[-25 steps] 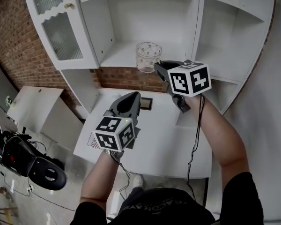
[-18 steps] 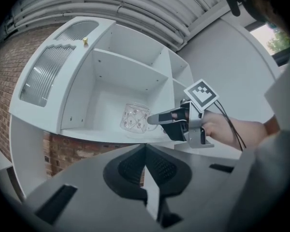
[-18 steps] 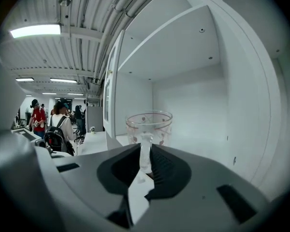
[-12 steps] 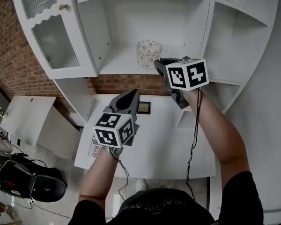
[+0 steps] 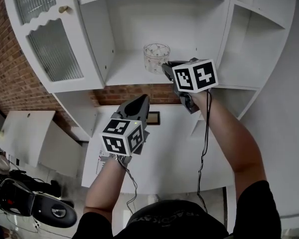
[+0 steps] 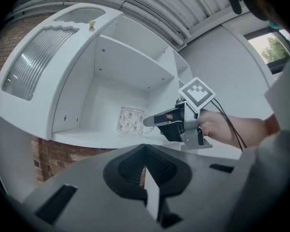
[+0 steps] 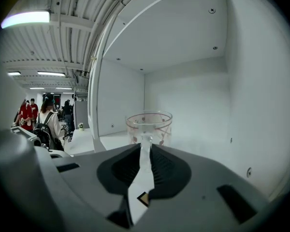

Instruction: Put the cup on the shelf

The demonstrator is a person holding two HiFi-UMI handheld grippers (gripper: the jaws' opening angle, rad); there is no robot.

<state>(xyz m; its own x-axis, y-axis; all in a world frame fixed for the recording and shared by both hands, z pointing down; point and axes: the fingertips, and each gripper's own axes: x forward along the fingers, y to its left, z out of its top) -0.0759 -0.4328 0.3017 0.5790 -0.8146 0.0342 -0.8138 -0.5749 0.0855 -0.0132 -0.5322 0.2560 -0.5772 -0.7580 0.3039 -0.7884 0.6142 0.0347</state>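
A clear glass cup (image 5: 156,58) with small red marks stands upright on the lower shelf (image 5: 124,71) of a white cabinet. It also shows in the left gripper view (image 6: 130,120) and straight ahead in the right gripper view (image 7: 149,127). My right gripper (image 5: 165,69) is level with the shelf, its tips just short of the cup's near side. Its jaws stand nearly together with nothing between them (image 7: 145,139). From the left gripper view, the right gripper (image 6: 147,121) shows side-on next to the cup. My left gripper (image 5: 142,99) hangs lower, above the table, shut and empty (image 6: 145,149).
The cabinet's ribbed-glass door (image 5: 50,44) stands open at the left. A white table (image 5: 164,153) lies below the shelf with a small dark-framed item (image 5: 153,117) at its back. A brick wall (image 5: 10,83) is at the left. People (image 7: 43,124) stand far behind the cabinet.
The head view has shifted, so the cabinet sits differently in the frame. The cup stays on the shelf, and both grippers keep about the same places relative to it.
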